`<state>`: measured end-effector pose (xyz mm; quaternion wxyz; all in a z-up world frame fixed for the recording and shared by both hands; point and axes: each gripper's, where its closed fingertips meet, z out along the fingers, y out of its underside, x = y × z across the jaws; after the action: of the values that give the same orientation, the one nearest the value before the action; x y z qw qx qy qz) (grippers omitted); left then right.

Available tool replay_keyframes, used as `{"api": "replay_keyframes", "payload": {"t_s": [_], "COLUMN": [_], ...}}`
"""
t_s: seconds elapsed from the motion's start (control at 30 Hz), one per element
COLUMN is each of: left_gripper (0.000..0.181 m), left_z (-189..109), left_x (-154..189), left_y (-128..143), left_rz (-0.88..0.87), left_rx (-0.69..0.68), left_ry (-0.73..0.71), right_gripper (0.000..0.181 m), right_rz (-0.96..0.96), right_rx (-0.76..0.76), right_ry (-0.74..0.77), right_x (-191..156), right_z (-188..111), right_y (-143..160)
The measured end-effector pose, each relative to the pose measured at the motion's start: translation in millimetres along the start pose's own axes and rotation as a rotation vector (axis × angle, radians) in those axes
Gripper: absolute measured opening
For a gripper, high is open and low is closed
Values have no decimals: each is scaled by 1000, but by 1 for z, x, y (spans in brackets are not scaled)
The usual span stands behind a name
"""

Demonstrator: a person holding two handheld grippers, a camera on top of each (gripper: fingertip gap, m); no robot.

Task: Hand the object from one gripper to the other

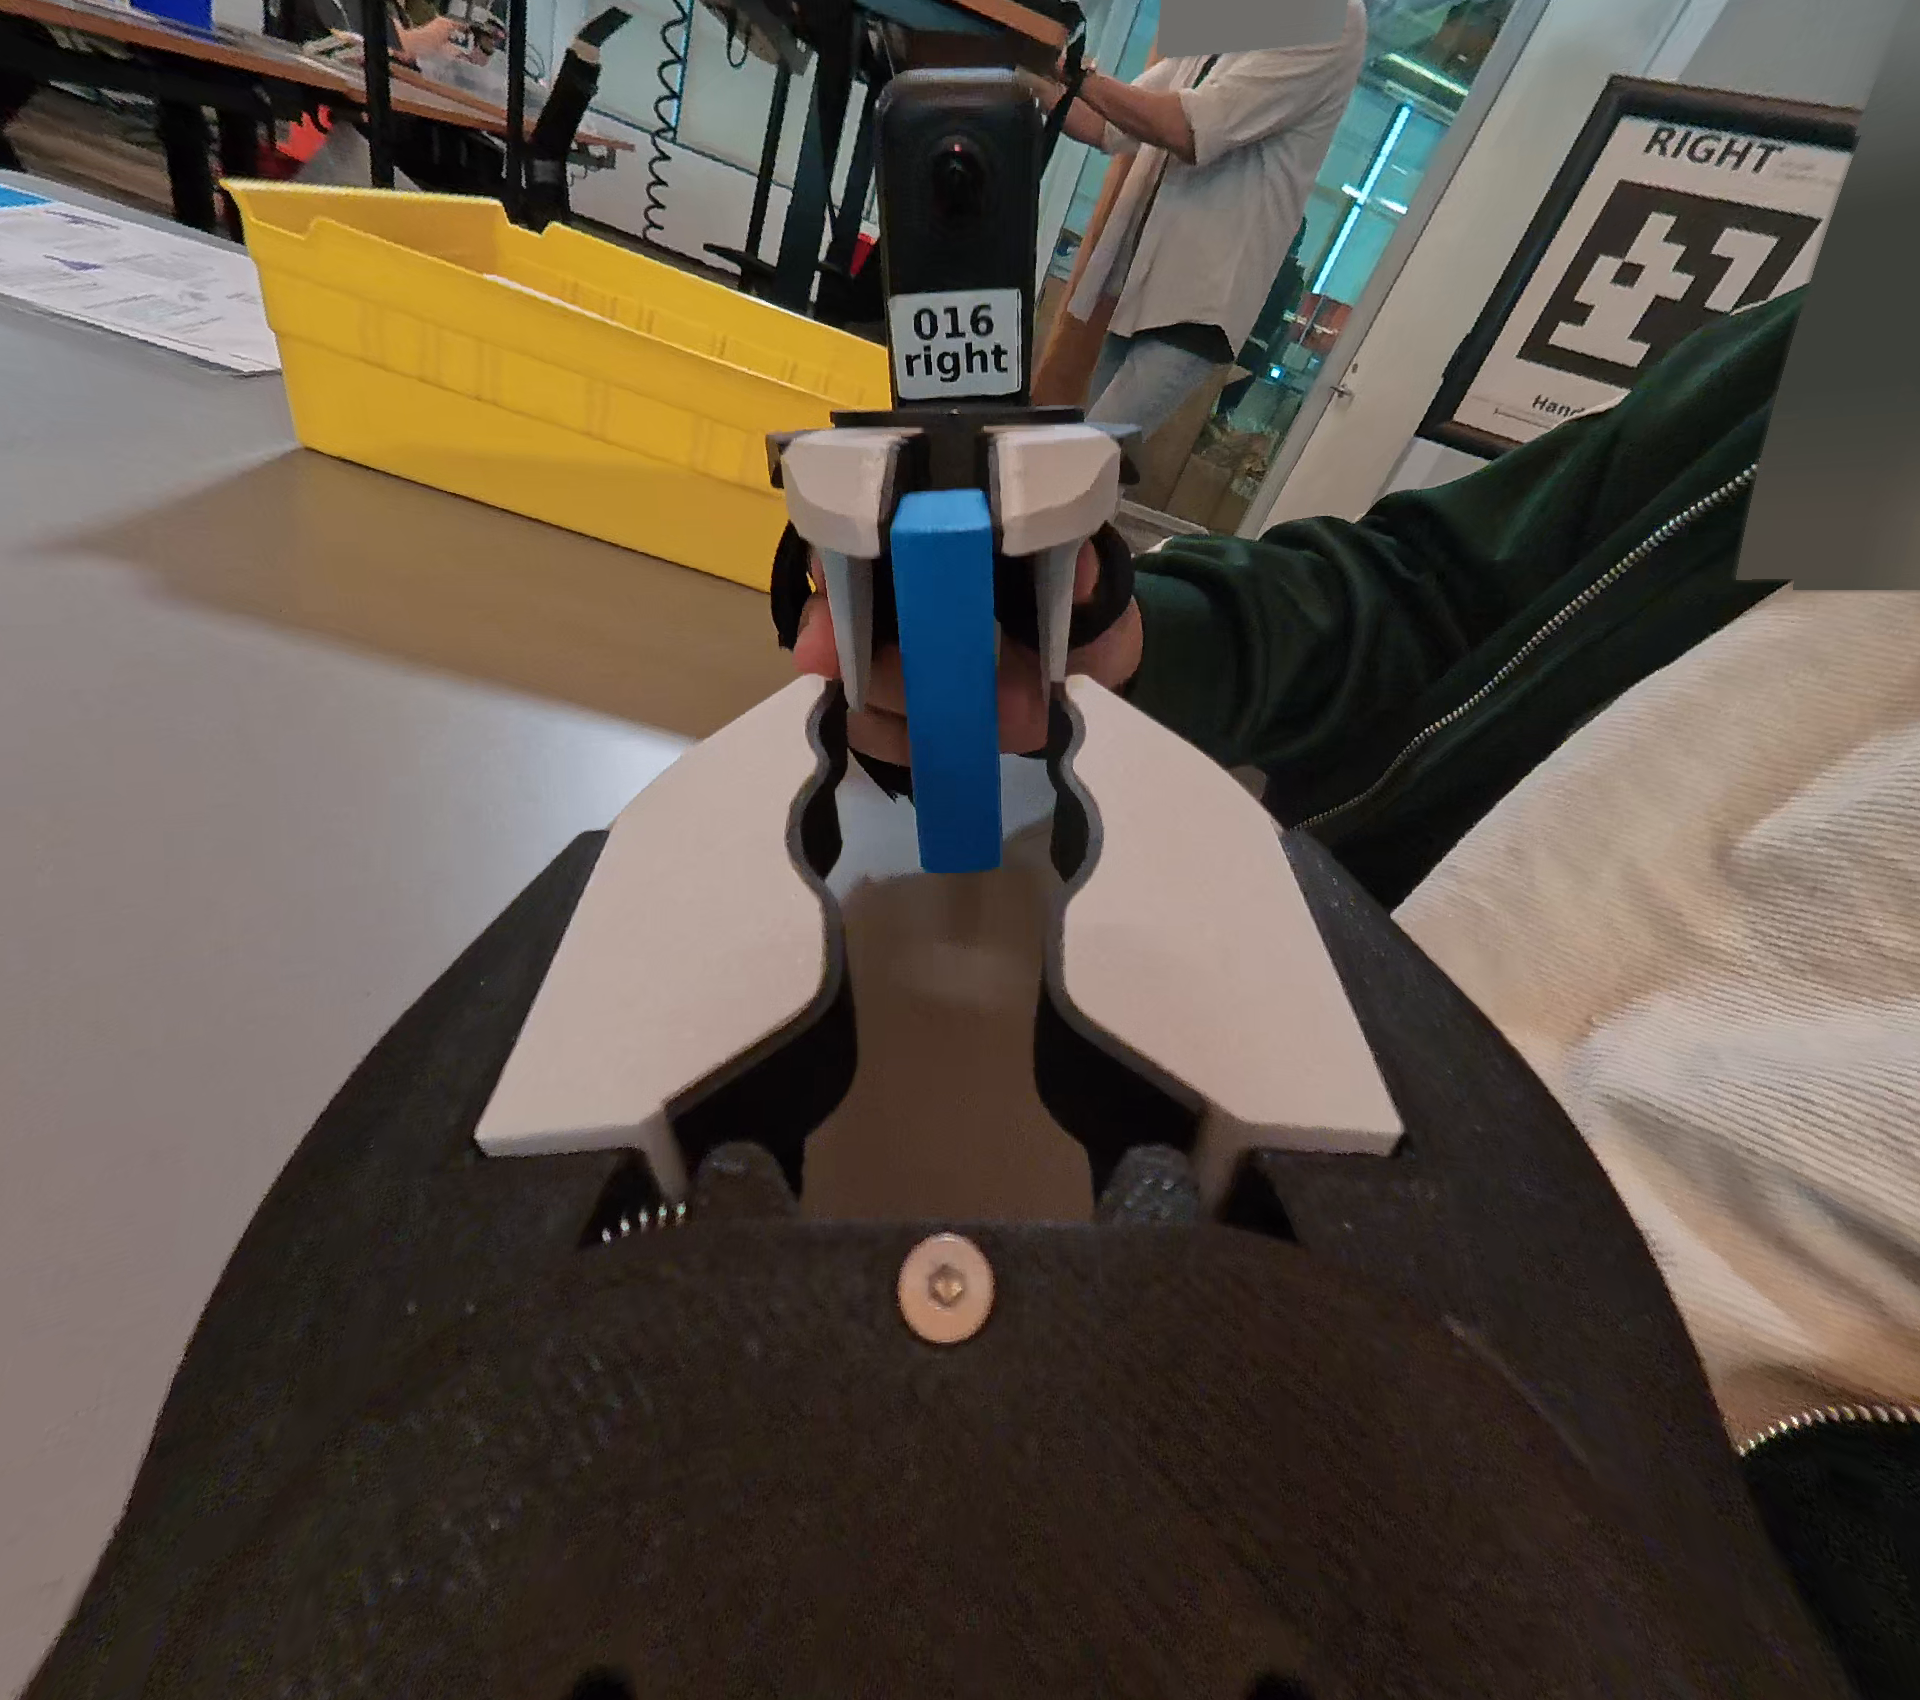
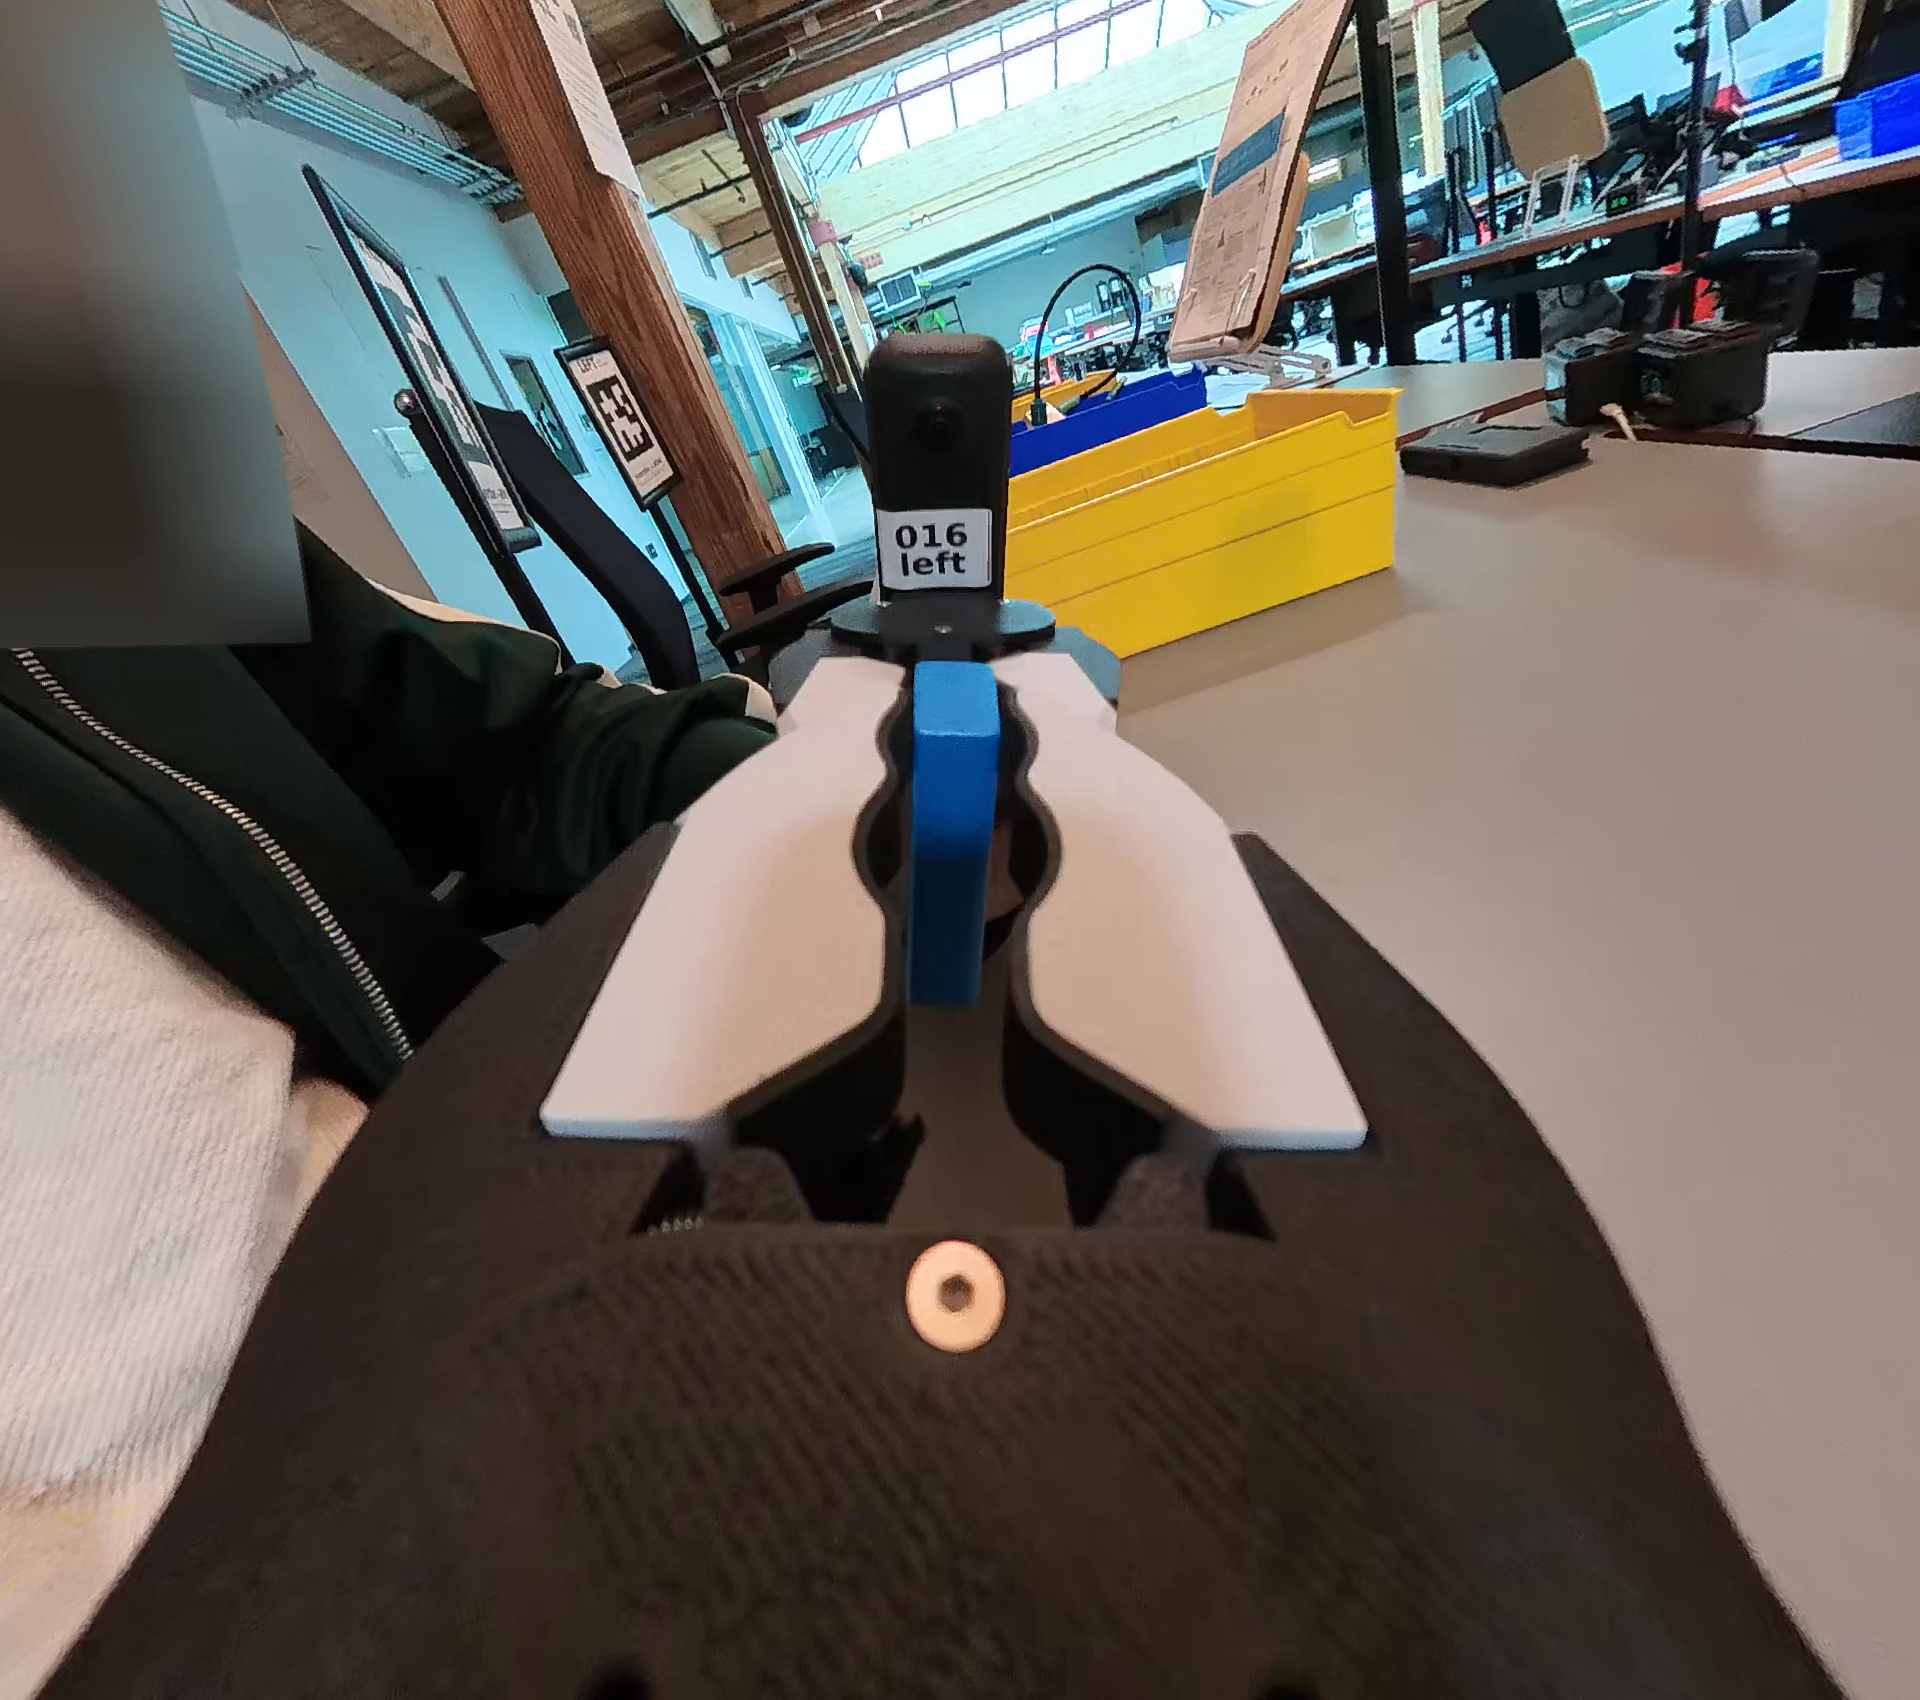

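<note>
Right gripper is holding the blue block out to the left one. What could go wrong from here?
1. The left gripper stands open, with gaps on both sides of the blue block. If the right gripper lets go first, the block would likely drop to the table.
2. Only the block's end lies between the left fingertips, so a shallow grip might let it pivot.

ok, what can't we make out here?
- Right wrist view: fingertips of the left gripper, hidden behind the right gripper and blue block.
- Both views: contents of the yellow bin, behind its wall.
- Left wrist view: paper sheet, cut off by the left edge.
</note>
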<state>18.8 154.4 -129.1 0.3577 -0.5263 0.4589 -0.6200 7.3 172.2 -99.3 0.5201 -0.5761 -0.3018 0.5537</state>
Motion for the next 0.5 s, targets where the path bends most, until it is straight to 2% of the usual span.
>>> {"api": "replay_keyframes", "payload": {"t_s": [0.2,0.37,0.5], "left_gripper": [37,21,17], "left_z": [4,5,6], "left_x": [-1,2,3], "left_y": [9,13,15], "left_rz": [-23,-3,-5], "left_rx": [-46,-77,-89], "left_ry": [3,13,21], "right_gripper": [15,15,15], "right_rz": [3,-20,-27], "right_rx": [25,12,10], "right_ry": [-6,-4,-4], "right_x": [-1,-3,-3], "right_z": [-2,1,1], "right_y": [-4,-1,0]}}
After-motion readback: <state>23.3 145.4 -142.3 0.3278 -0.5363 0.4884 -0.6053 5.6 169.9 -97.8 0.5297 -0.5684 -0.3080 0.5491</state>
